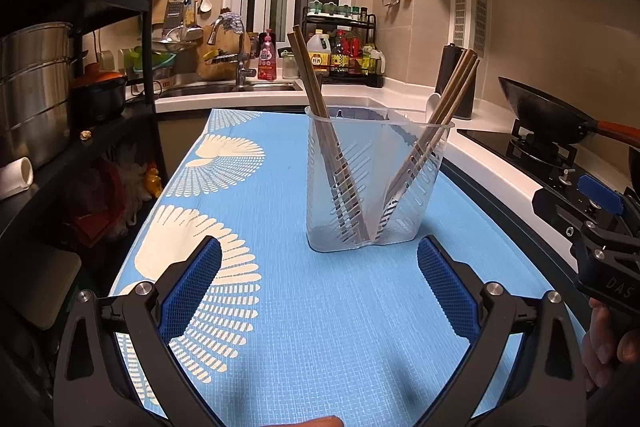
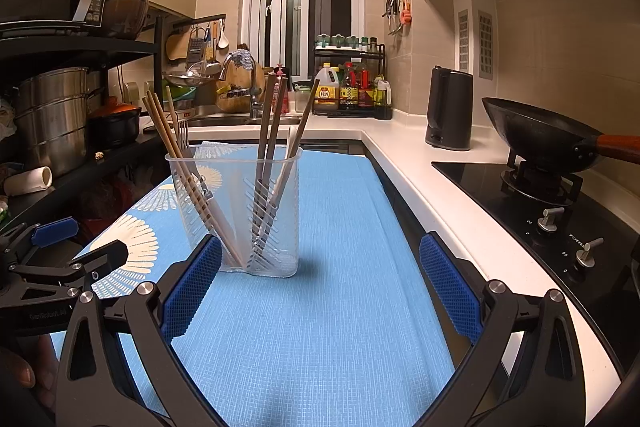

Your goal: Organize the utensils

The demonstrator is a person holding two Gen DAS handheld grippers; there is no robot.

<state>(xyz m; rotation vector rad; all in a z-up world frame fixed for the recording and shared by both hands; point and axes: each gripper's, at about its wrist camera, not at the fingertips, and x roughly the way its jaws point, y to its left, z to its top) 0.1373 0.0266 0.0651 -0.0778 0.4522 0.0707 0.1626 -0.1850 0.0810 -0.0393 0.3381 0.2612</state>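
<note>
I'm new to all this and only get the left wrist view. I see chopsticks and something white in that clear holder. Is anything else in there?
Observer: Yes. The right wrist view shows a fork standing in the holder, in the same compartment as one bunch of chopsticks.
Operator: I only see the edge of the other gripper. Is it carrying something?
Observer: No. The right gripper is open, with nothing in it.
Operator: And the dark thing behind the chopsticks on my right?
Observer: A dark kettle standing on the white counter. Nothing blocks it in the right wrist view.
</note>
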